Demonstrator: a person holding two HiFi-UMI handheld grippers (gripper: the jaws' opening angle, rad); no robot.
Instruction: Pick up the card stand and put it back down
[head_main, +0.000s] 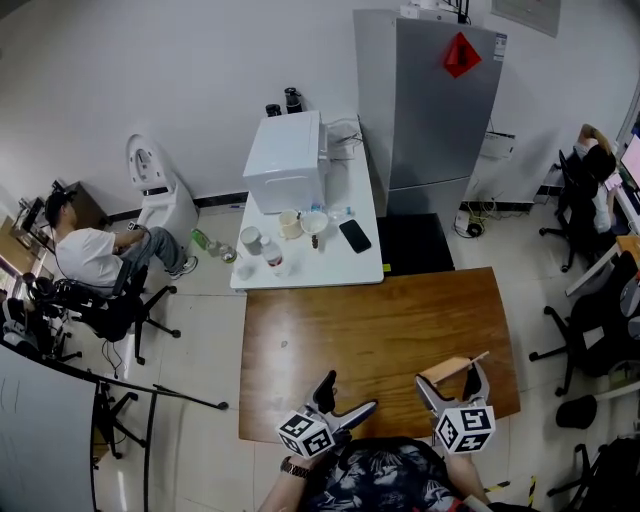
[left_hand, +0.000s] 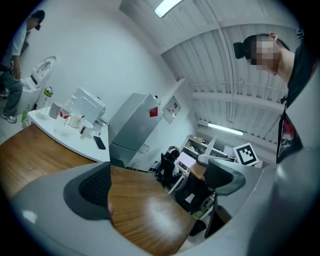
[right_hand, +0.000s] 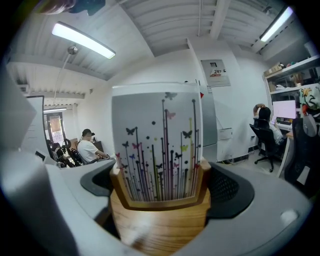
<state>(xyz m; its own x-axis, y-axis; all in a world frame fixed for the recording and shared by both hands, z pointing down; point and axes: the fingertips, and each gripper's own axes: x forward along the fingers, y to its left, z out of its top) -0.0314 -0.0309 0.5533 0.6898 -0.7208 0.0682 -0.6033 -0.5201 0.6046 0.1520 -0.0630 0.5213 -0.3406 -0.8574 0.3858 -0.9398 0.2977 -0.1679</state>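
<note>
Wooden table (head_main: 370, 335) beneath card stand (head_main: 450, 368), fridge (head_main: 440, 110) beyond

That card stand (right_hand: 159, 222) is light wood grain, its card (right_hand: 157, 135) white with thin multicolour stems and little butterflies. Table (head_main: 370, 335) is warm brown wood, fridge (head_main: 440, 120) plain grey with a red diamond (head_main: 461, 54).
</note>
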